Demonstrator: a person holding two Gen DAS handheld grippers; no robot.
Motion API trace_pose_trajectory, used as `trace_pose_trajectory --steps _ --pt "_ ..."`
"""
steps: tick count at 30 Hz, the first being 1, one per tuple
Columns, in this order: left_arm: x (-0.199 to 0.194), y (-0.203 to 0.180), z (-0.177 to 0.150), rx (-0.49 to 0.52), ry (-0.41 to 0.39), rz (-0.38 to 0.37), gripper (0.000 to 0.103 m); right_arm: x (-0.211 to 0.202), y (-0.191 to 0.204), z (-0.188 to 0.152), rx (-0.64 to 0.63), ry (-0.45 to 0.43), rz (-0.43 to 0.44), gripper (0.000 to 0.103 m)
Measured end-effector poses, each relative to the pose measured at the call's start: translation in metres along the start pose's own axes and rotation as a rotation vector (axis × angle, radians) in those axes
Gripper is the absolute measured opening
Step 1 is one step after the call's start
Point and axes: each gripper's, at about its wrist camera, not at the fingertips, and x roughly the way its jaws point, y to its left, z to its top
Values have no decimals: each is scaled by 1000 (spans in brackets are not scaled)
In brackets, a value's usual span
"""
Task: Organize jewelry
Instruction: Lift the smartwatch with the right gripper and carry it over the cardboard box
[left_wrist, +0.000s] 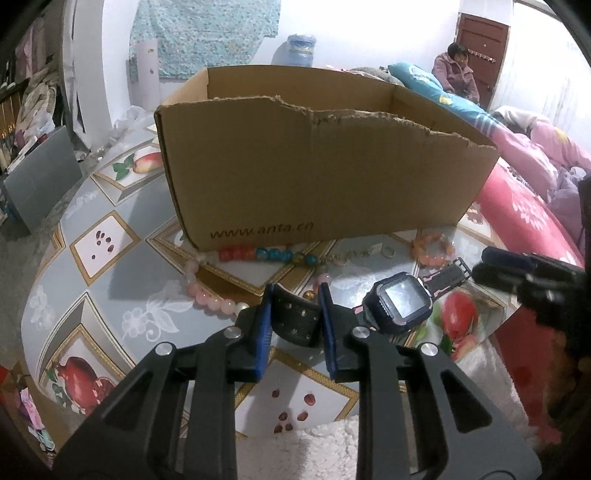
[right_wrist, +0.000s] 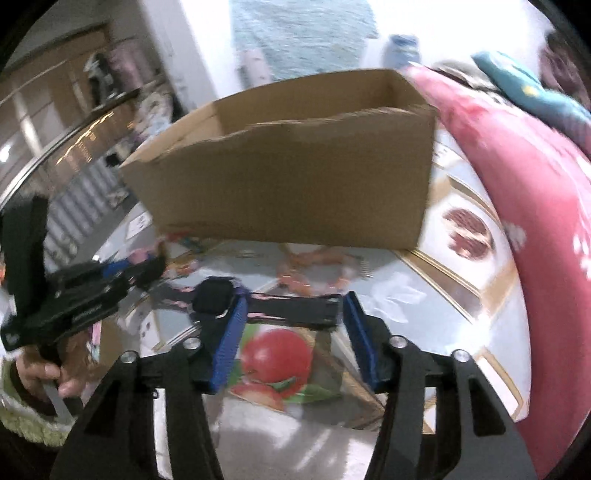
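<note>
A dark blue smartwatch (left_wrist: 400, 301) with a black and pink strap lies across the patterned tabletop. My left gripper (left_wrist: 295, 306) is shut on one end of its strap (left_wrist: 297, 319). The watch also shows blurred in the right wrist view (right_wrist: 212, 297), its other strap end (right_wrist: 295, 308) lying between the open fingers of my right gripper (right_wrist: 293, 314). An open cardboard box (left_wrist: 314, 158) stands behind. Against its front lie a colourful bead string (left_wrist: 266, 254), a pink bead bracelet (left_wrist: 207, 295), an orange bracelet (left_wrist: 434, 249), a ring (left_wrist: 388, 252) and a small chain (left_wrist: 351, 255).
The round table (left_wrist: 92, 206) has a grey and gold fruit-pattern cover. A red and pink quilted bed (left_wrist: 524, 206) lies to the right, and a person (left_wrist: 456, 72) sits at the back. Shelves and clutter stand at the left (left_wrist: 29, 99).
</note>
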Motion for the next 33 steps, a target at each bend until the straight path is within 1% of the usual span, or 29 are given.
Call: trace_pose_trajectory --steps 2,5,6,7,11,13,14,15,16,17,20,22,24,26,27,28,30,31,33 --pt "0 0 -1 5 -2 0 22 7 -3 3 29 9 -8 42" --pt "2 -3 -3 17 0 9 22 23 -11 6 73 57 -31 34" --pt "2 -4 -4 21 1 11 22 27 -16 5 89 74 -27 30" --pt "2 -5 -5 23 2 12 22 27 -18 3 106 59 -23 29" --pt "2 -8 -7 26 -1 14 21 31 -23 3 154 75 13 22" --pt "3 -8 -8 23 0 14 20 29 -30 2 210 78 64 20" --pt "3 -8 -8 23 0 13 20 27 -33 1 242 70 114 14" --pt "3 -8 -8 23 -1 12 20 24 -37 0 290 59 210 12" --pt "3 -8 -9 22 1 12 20 22 -39 -1 322 48 272 12" --pt "3 -7 -9 20 3 10 20 21 -38 -2 334 40 297 12" --pt "5 -5 -9 10 5 10 20 26 -28 -4 281 53 209 12" --pt "5 -4 -10 8 6 10 20 28 -24 -5 273 51 195 8" --pt "5 -4 -10 12 2 12 20 29 -12 -3 222 41 148 6" --pt "6 -2 -11 3 0 7 19 23 0 1 170 22 138 6" --pt "6 -1 -12 -3 0 2 19 16 14 4 113 6 143 6" --pt "6 1 -12 -16 1 -7 19 13 14 7 78 -4 147 6" --pt "7 5 -13 -31 5 -16 19 -5 46 8 -85 -53 142 6" --pt "8 6 -14 -37 6 -17 19 -11 54 12 -145 -69 136 6" --pt "9 7 -15 -44 5 -19 19 -18 69 10 -219 -88 116 6"
